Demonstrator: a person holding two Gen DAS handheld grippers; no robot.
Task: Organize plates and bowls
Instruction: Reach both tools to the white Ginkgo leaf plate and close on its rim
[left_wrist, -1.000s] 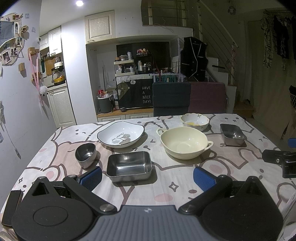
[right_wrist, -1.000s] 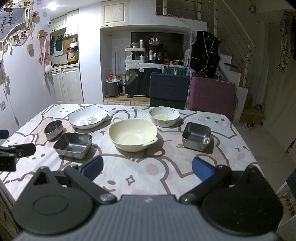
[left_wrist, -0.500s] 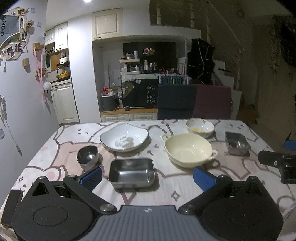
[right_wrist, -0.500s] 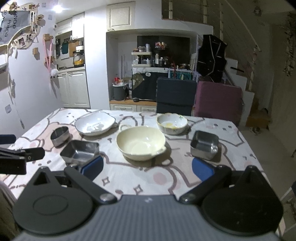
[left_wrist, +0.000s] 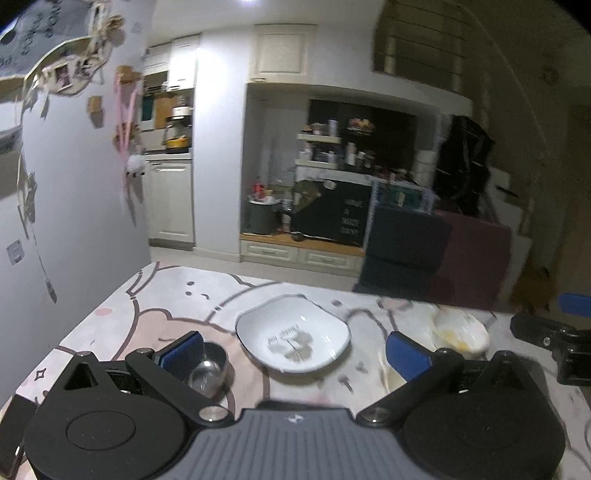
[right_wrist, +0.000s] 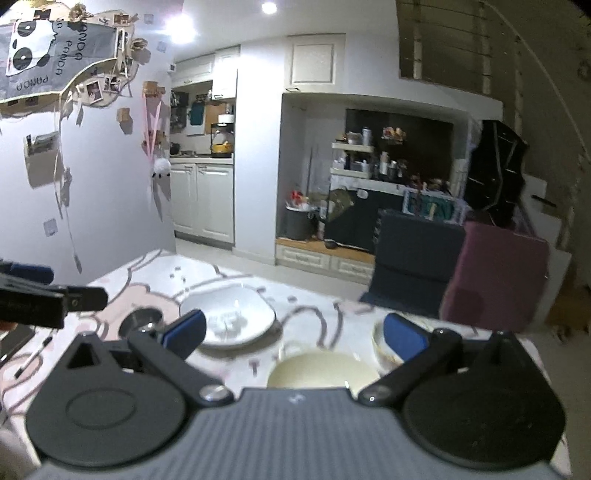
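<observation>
A white square plate lies mid-table. Left of it stands a small steel bowl. A big cream handled bowl sits close under the right gripper; only its rim shows in the left wrist view. A small patterned bowl stands to the right. My left gripper is open above the near table, nothing between its fingers. My right gripper is also open and empty. Each gripper appears at the edge of the other's view.
The table wears a pink cartoon cloth. A dark blue chair and a maroon chair stand at the far side. A pen and a dark flat object lie at the left edge. A wall runs along the left.
Both grippers have risen and tilted upward and forward, so the table sits lower in both views. The steel square trays have dropped out of sight under the grippers. Jaws stayed open.
</observation>
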